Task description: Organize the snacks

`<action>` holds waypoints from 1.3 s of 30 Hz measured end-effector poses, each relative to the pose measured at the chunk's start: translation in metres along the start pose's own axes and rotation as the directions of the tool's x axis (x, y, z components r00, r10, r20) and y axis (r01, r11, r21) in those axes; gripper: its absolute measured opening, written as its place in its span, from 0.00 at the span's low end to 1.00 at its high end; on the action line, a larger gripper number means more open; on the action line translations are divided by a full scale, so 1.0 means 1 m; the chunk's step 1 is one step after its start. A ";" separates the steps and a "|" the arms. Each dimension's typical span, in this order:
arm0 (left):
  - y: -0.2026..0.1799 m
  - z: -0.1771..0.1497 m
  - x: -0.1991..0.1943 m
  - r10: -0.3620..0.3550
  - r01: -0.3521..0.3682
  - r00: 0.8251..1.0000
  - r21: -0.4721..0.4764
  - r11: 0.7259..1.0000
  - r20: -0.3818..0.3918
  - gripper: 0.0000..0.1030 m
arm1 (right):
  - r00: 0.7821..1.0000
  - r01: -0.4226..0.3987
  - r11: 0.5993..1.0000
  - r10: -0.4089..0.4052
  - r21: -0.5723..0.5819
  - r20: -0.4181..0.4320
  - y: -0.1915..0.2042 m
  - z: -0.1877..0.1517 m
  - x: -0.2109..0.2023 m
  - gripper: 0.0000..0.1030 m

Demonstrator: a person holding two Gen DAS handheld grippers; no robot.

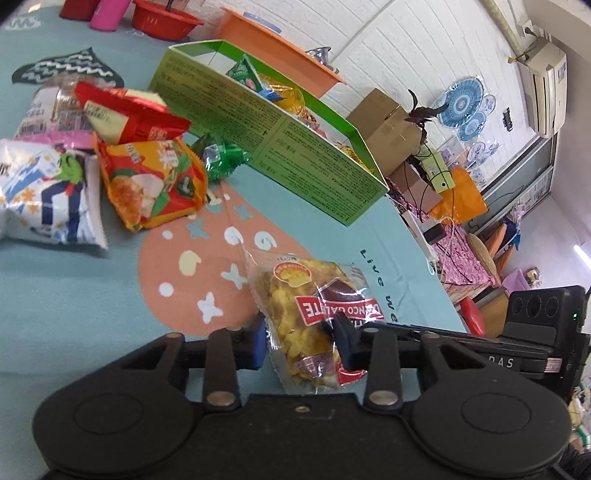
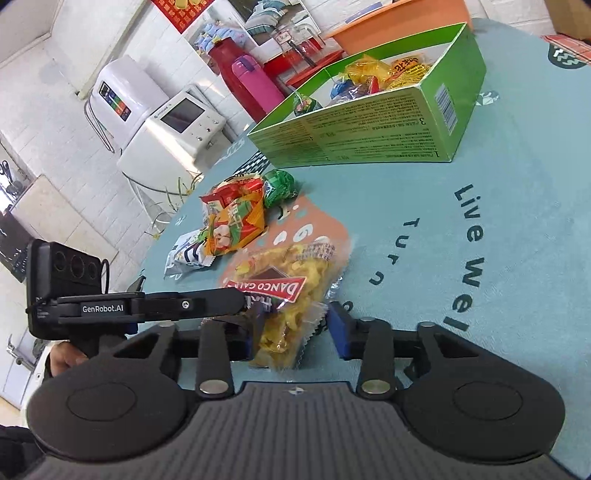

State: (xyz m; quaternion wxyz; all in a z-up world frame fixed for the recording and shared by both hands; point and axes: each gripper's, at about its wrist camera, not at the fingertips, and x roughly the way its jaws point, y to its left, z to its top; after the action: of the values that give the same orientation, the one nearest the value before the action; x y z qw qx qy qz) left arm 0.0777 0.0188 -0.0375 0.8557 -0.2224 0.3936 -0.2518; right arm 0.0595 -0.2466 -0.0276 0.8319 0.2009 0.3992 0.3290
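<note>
A clear packet of yellow snacks with a red "Danco Galette" label (image 1: 308, 317) lies on the teal tablecloth, also in the right wrist view (image 2: 288, 291). My left gripper (image 1: 301, 345) and my right gripper (image 2: 295, 338) both straddle its near end with blue pads (image 1: 256, 343) on either side; whether the pads press it is unclear. The green box (image 1: 280, 144) holds several snacks and also shows in the right wrist view (image 2: 373, 122). Loose on the cloth lie an orange packet (image 1: 155, 181), a red packet (image 1: 129, 114), a white packet (image 1: 48, 192) and a green candy (image 1: 221, 155).
An orange tub (image 1: 280, 48) and a red basket (image 1: 166, 18) stand behind the box, with a pink bottle (image 2: 255, 81) and red flask (image 2: 225, 62). The table edge (image 1: 417, 236) runs along the right. A white appliance (image 2: 173, 129) stands beyond the table.
</note>
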 end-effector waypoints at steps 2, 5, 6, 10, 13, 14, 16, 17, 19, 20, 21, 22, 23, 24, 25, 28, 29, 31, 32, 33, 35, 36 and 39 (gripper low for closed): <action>-0.007 0.005 -0.002 0.002 -0.003 1.000 0.024 1.000 0.025 0.40 | 1.000 0.005 1.000 -0.005 -0.011 0.006 0.004 0.003 0.001 0.52; -0.017 0.024 -0.010 -0.038 0.035 0.997 0.053 0.998 0.070 0.38 | 0.998 0.011 0.998 -0.006 -0.066 0.062 0.013 0.012 -0.010 0.52; -0.021 0.031 -0.012 -0.048 0.043 0.995 0.069 0.997 0.084 0.38 | 0.996 0.009 0.997 -0.002 -0.080 0.086 0.015 0.017 -0.015 0.52; -0.043 0.062 -0.017 -0.069 0.045 0.985 0.158 0.987 0.155 0.38 | 0.983 0.024 0.990 0.002 -0.137 0.185 0.024 0.045 -0.029 0.52; -0.052 0.088 -0.015 -0.095 0.058 0.976 0.188 0.980 0.194 0.38 | 0.966 0.044 0.984 0.002 -0.171 0.258 0.028 0.067 -0.035 0.52; -0.053 0.099 -0.013 -0.100 0.060 0.974 0.194 0.979 0.205 0.38 | 0.961 0.050 0.983 0.001 -0.178 0.278 0.029 0.076 -0.035 0.52; -0.055 0.119 -0.010 -0.101 0.053 0.969 0.210 0.976 0.227 0.38 | 0.950 0.062 0.981 0.000 -0.185 0.313 0.031 0.095 -0.031 0.52; -0.054 0.128 -0.009 -0.099 0.048 0.967 0.213 0.976 0.237 0.38 | 0.945 0.069 0.980 -0.004 -0.188 0.328 0.032 0.104 -0.028 0.52; -0.050 0.148 -0.004 -0.095 0.041 0.962 0.209 0.977 0.256 0.38 | 0.935 0.083 0.977 -0.009 -0.194 0.353 0.034 0.124 -0.018 0.52; -0.046 0.158 -0.001 -0.091 0.036 0.960 0.205 0.978 0.266 0.38 | 0.931 0.089 0.976 -0.011 -0.197 0.365 0.035 0.134 -0.012 0.52; -0.041 0.167 0.003 -0.086 0.031 0.958 0.199 0.979 0.273 0.38 | 0.927 0.094 0.975 -0.013 -0.199 0.376 0.035 0.144 -0.005 0.52; -0.035 0.178 0.007 -0.077 0.023 0.956 0.190 0.982 0.282 0.38 | 0.924 0.100 0.975 -0.017 -0.199 0.383 0.034 0.154 0.002 0.52; -0.031 0.185 0.011 -0.072 0.019 0.955 0.182 0.983 0.287 0.38 | 0.921 0.107 0.974 -0.023 -0.198 0.388 0.032 0.164 0.010 0.52; -0.024 0.194 0.015 -0.065 0.015 0.955 0.174 0.985 0.290 0.38 | 0.919 0.113 0.974 -0.028 -0.195 0.394 0.029 0.172 0.020 0.53; -0.018 0.202 0.020 -0.059 0.011 0.956 0.164 0.986 0.288 0.39 | 0.917 0.117 0.975 -0.033 -0.188 0.398 0.026 0.180 0.028 0.53; 0.001 0.225 0.035 -0.051 0.014 0.960 0.135 0.991 0.276 0.39 | 0.916 0.125 0.979 -0.051 -0.162 0.398 0.016 0.199 0.051 0.53; 0.006 0.230 0.039 -0.046 0.013 0.961 0.124 0.992 0.271 0.39 | 0.916 0.127 0.980 -0.056 -0.155 0.398 0.012 0.203 0.058 0.53; 0.016 0.240 0.049 -0.032 0.002 0.965 0.114 0.993 0.260 0.39 | 0.919 0.130 0.983 -0.070 -0.132 0.387 0.005 0.211 0.071 0.53; 0.020 0.243 0.054 -0.024 -0.005 0.967 0.110 0.994 0.255 0.40 | 0.921 0.134 0.983 -0.078 -0.123 0.381 0.001 0.215 0.076 0.53; 0.023 0.245 0.059 -0.016 -0.011 0.969 0.108 0.994 0.248 0.40 | 0.924 0.138 0.984 -0.087 -0.113 0.373 -0.002 0.217 0.082 0.53; 0.032 0.248 0.068 -0.006 -0.017 0.972 0.098 0.995 0.236 0.42 | 0.928 0.145 0.985 -0.102 -0.095 0.360 -0.008 0.222 0.092 0.54; 0.036 0.249 0.072 0.001 -0.024 0.973 0.097 0.995 0.230 0.43 | 0.929 0.150 0.985 -0.110 -0.090 0.353 -0.010 0.223 0.097 0.56; 0.043 0.245 0.082 0.063 -0.087 0.975 0.106 0.991 0.211 1.00 | 0.930 0.207 0.975 -0.168 -0.087 0.326 -0.016 0.223 0.112 0.68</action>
State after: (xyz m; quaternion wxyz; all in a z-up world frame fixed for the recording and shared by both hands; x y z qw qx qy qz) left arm 0.3270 0.0469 0.0369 0.9122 -0.1829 0.2956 -0.2168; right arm 0.2953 -0.1949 0.0369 0.9232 0.1616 0.2576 0.2349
